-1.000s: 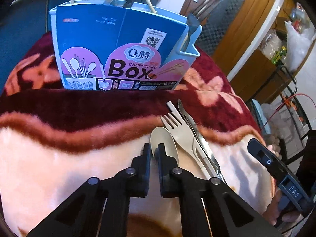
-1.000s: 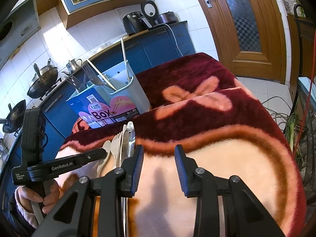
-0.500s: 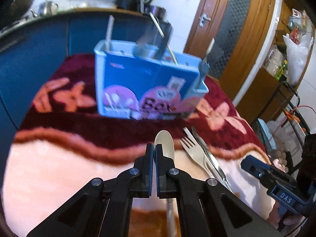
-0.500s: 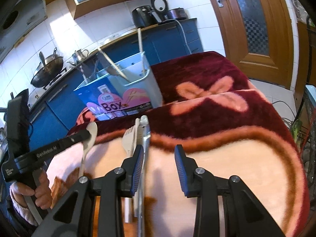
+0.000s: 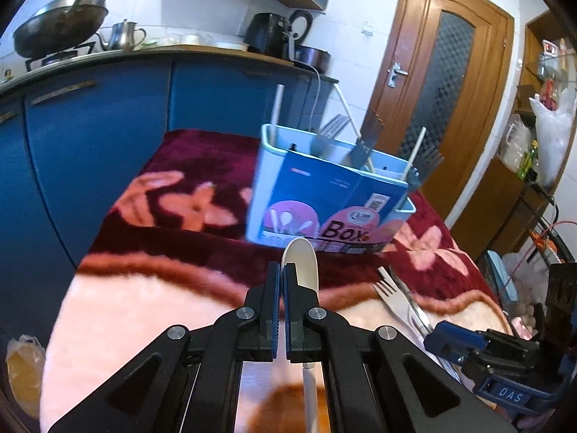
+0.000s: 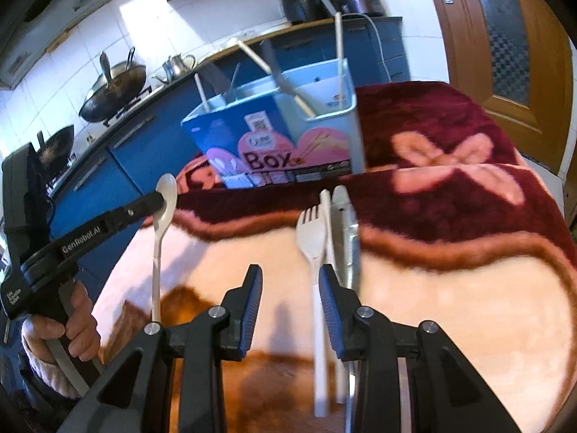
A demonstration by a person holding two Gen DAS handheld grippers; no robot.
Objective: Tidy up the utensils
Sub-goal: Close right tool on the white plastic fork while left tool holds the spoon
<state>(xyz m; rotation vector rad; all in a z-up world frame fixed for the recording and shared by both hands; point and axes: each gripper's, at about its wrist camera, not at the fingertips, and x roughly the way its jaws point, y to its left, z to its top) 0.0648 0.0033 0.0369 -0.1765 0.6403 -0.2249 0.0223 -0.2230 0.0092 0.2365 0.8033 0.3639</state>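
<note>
Above the blanket-covered tabletop [image 5: 144,306], left gripper [image 5: 281,278] jaws pinch a cream plastic spoon [image 5: 301,263], lifted. Right gripper [image 6: 288,288] jaws spread over cream fork [image 6: 312,238] near the blue utensil box [image 6: 281,140].

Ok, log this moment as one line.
left tongs: shut on spoon, lifted | right tongs: open, empty | fork, knife: on blanket | utensil box: upright
</note>
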